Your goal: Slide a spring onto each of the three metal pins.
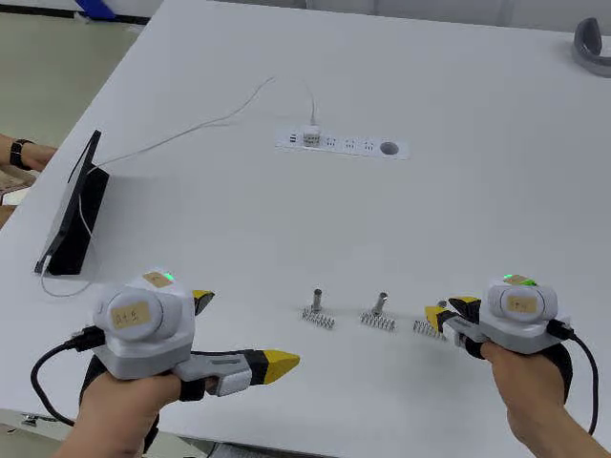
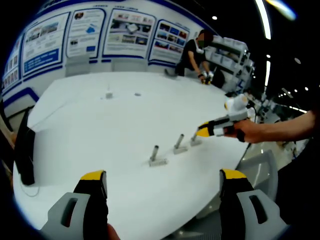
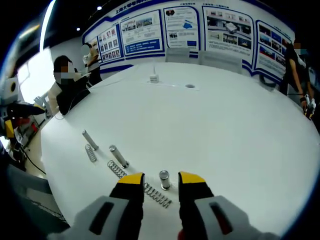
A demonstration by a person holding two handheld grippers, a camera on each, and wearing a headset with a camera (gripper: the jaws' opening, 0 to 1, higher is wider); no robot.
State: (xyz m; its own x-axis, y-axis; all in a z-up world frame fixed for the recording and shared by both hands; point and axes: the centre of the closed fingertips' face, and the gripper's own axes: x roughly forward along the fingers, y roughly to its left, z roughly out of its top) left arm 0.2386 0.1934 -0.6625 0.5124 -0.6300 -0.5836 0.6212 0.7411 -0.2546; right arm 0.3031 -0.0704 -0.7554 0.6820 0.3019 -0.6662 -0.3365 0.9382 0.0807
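Three short metal pins stand upright in a row on the white table (image 1: pixel 430 210): the left pin (image 1: pixel 317 298), the middle pin (image 1: pixel 380 303) and the right pin (image 1: pixel 441 304). A spring lies flat in front of each: the left spring (image 1: pixel 318 318), the middle spring (image 1: pixel 378 322) and the right spring (image 1: pixel 427 328). My right gripper (image 3: pixel 161 179) is open, its yellow tips on either side of the right pin (image 3: pixel 164 179), with that spring (image 3: pixel 157 195) just below. My left gripper (image 1: pixel 243 329) is wide open and holds nothing, left of the row; its view shows the pins (image 2: pixel 154 152) ahead.
A white power strip (image 1: pixel 342 144) with a plugged-in cable lies at the back centre. A black tablet (image 1: pixel 76 205) stands near the left edge. A grey object (image 1: pixel 590 48) rests at the far right corner. The table's front edge runs just below both grippers.
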